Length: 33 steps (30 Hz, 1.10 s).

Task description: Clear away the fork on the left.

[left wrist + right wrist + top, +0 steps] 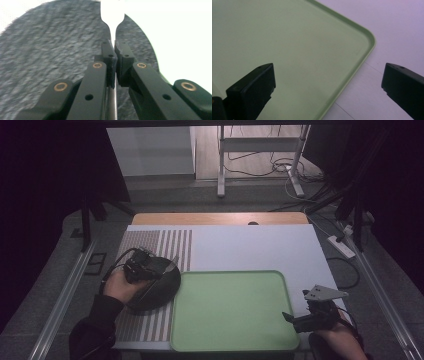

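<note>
A dark grey round plate [161, 291] lies on a striped placemat [160, 242], left of a pale green tray [230, 310]. My left gripper [170, 266] hovers over this plate [50, 50], shut on the thin handle of a metal utensil [112, 15]. The utensil's far end widens and is washed out bright, so I cannot tell its type. My right gripper [289, 318] is at the tray's near right corner. In the right gripper view it [328, 72] stands wide open above the tray [299, 50], with nothing between its fingers.
A white mat [250, 245] covers the table behind and right of the tray. The wooden table edge [220, 218] runs along the back. A power strip [341, 246] lies on the floor at right, and metal rails flank both sides.
</note>
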Each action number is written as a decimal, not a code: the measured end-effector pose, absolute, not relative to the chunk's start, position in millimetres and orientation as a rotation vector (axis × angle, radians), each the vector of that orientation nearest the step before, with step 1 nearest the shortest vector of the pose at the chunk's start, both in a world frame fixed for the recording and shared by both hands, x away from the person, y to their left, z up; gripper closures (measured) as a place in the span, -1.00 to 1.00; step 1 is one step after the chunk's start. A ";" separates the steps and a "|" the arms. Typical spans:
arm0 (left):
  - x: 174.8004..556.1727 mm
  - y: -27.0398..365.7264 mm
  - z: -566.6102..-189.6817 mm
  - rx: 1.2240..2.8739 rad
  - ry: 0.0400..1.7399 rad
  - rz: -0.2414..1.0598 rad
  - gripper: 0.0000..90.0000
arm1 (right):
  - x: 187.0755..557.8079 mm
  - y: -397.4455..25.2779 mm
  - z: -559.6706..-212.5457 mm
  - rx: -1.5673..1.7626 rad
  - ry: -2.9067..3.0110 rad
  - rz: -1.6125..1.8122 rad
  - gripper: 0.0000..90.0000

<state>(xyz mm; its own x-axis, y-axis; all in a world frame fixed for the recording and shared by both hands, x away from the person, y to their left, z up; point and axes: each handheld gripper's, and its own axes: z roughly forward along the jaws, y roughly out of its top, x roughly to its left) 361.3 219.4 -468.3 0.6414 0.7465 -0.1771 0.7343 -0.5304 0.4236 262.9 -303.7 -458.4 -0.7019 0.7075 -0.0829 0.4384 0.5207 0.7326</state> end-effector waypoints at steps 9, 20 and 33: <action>348.1 188.3 -470.7 2.416 1.189 -0.027 0.90 | 262.5 -303.5 -458.3 0.934 2.397 0.999 -1.00; 333.2 156.7 -479.1 2.390 1.275 -0.097 0.90 | 262.1 -302.4 -458.5 0.918 2.404 0.989 -1.00; 326.1 130.6 -483.7 2.359 1.306 -0.157 0.90 | 262.0 -300.9 -458.9 0.904 2.414 0.980 -1.00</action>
<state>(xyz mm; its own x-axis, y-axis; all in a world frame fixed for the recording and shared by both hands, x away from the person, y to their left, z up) 326.1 130.6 -483.7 0.5484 0.7793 -0.3031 0.8290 -0.4592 0.3191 262.0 -300.9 -458.9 -0.7200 0.6862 -0.1035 0.4201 0.5497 0.7221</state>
